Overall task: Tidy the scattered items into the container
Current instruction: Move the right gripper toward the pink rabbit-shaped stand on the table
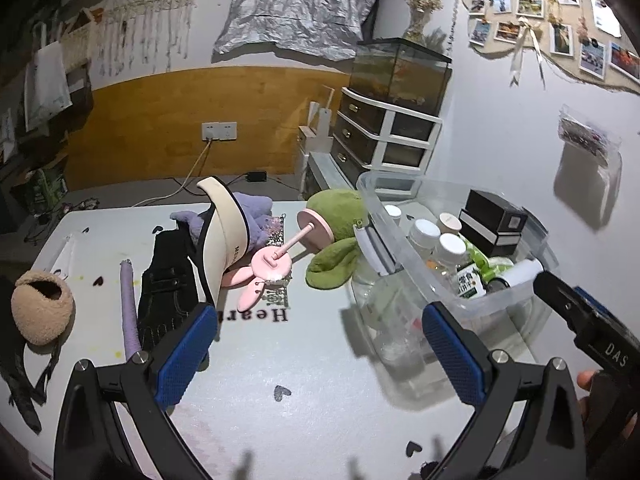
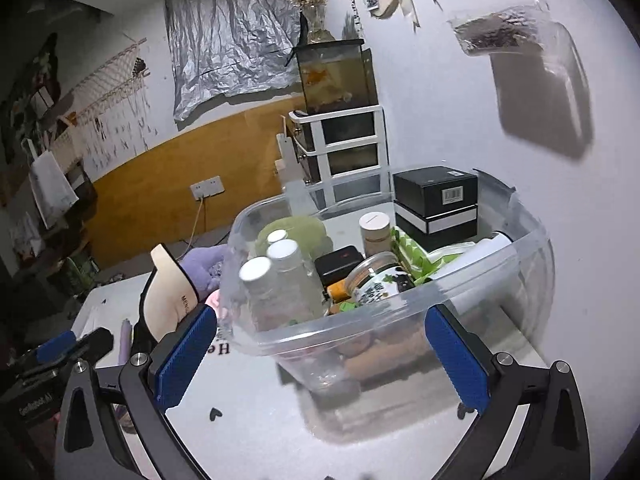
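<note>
- Left gripper (image 1: pixel 318 344): blue-padded fingers spread wide, holding nothing, above white table (image 1: pixel 320 392).
- Beyond left finger: cream visor cap (image 1: pixel 222 236), pink dumbbell toy (image 1: pixel 288 250), green plush (image 1: pixel 336 236).
- Right gripper (image 2: pixel 320 356): fingers spread, empty; clear plastic container (image 2: pixel 384 320) between and just beyond them, holding white-capped bottles (image 2: pixel 276 276) and black box (image 2: pixel 436 204).

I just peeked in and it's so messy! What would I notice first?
Probably the clear plastic tub on the right side of the white table, packed with white-capped bottles and a black box. Left of it lie a floppy green plush toy and a pink bunny-eared stand.
</note>
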Motion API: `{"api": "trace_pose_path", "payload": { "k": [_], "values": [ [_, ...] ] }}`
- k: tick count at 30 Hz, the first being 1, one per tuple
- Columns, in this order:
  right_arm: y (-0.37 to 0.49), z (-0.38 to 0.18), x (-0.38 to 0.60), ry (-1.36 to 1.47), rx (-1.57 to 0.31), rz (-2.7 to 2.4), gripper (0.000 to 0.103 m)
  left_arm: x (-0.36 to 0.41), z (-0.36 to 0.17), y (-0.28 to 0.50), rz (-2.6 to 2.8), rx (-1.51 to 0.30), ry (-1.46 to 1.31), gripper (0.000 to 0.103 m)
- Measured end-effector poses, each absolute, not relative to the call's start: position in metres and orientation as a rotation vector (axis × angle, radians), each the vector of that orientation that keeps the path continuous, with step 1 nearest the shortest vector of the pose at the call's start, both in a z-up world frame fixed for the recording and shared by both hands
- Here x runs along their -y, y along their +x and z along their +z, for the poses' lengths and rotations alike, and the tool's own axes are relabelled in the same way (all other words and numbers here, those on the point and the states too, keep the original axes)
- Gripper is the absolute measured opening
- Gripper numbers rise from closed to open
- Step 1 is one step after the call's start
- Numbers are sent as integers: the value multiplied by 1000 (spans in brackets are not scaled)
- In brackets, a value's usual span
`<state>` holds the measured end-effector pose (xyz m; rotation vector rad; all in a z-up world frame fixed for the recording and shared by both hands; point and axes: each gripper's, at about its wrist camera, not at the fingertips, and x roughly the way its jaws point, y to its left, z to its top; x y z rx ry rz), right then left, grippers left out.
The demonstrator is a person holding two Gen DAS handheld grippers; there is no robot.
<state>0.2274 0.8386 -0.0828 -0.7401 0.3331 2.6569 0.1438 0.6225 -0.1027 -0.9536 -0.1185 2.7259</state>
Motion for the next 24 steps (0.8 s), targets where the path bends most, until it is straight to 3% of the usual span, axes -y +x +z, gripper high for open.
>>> {"api": "trace_pose_path", "payload": {
  "k": [10,18,24],
  "values": [
    [203,-93,-783,-836,-342,2658,100,-567,-105,137,2709,113,-958,103],
    [164,-110,-726,-984,-331,2714,55,-503,-110,126,2745,161,-982,101],
    [123,-135,-696,-1177,-344,2723,53,-472,-117,114,2748,176,-1005,101]
  ]
}}
